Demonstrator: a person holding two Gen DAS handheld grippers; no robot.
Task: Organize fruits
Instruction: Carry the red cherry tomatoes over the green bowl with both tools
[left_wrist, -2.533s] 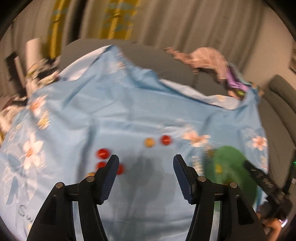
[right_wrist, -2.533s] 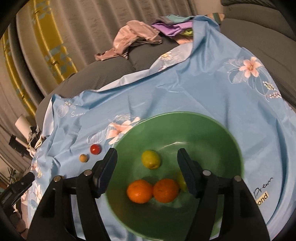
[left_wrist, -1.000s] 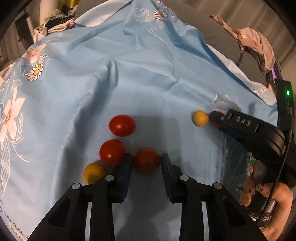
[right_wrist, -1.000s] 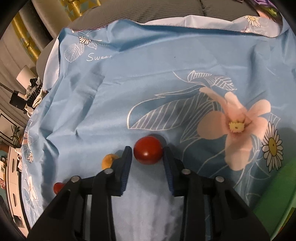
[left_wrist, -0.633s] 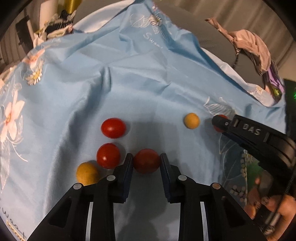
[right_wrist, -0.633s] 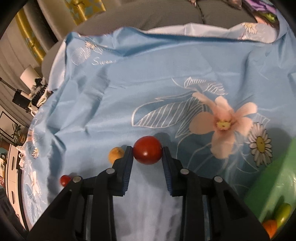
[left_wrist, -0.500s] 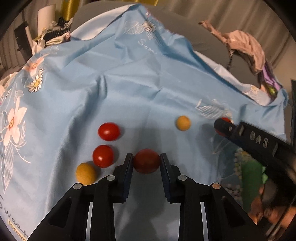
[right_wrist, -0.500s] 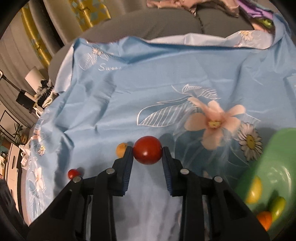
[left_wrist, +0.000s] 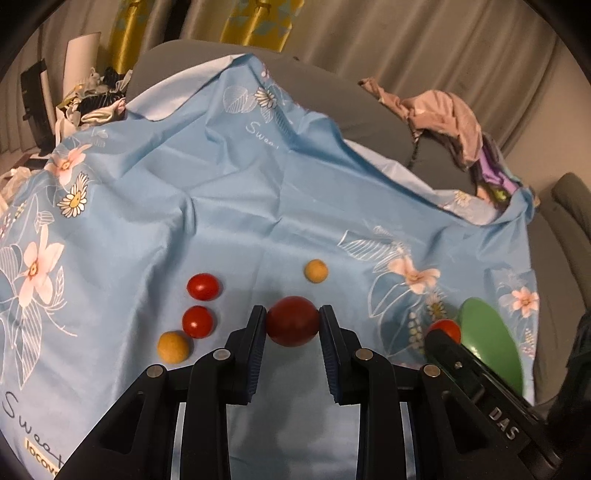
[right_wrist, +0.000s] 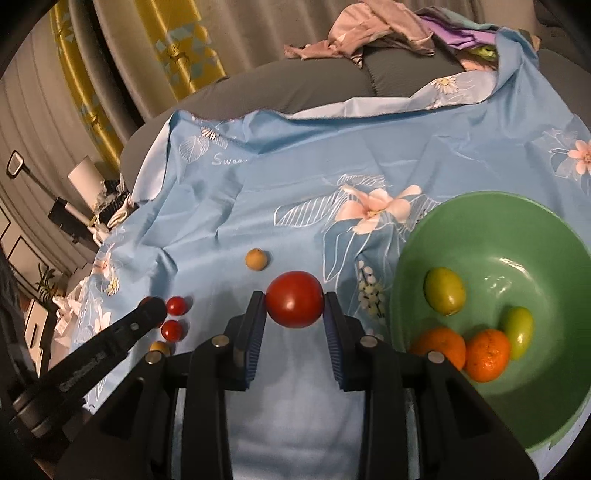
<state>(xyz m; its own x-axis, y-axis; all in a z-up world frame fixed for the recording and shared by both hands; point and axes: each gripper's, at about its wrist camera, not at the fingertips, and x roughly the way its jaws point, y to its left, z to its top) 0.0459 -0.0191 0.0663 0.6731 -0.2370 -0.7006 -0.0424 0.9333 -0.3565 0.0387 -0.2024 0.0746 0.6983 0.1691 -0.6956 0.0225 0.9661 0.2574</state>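
My left gripper (left_wrist: 292, 322) is shut on a red tomato (left_wrist: 292, 320) and holds it above the blue floral cloth (left_wrist: 236, 192). My right gripper (right_wrist: 294, 304) is shut on another red tomato (right_wrist: 294, 299), left of the green bowl (right_wrist: 546, 229). The bowl holds two oranges (right_wrist: 487, 355) and two green-yellow fruits (right_wrist: 444, 290). On the cloth lie two red tomatoes (left_wrist: 202, 286) (left_wrist: 198, 321) and two small yellow fruits (left_wrist: 173, 347) (left_wrist: 316, 271). The right gripper's tomato also shows in the left wrist view (left_wrist: 445, 328), next to the bowl (left_wrist: 491, 339).
The cloth covers a grey sofa (right_wrist: 295, 85). A heap of clothes (left_wrist: 447, 114) lies on the sofa back at the right. Clutter (left_wrist: 92, 99) stands at the far left. Curtains hang behind.
Both grippers have closed on tomatoes and lifted them off the cloth. The right gripper has moved right toward the bowl, which is now in its view.
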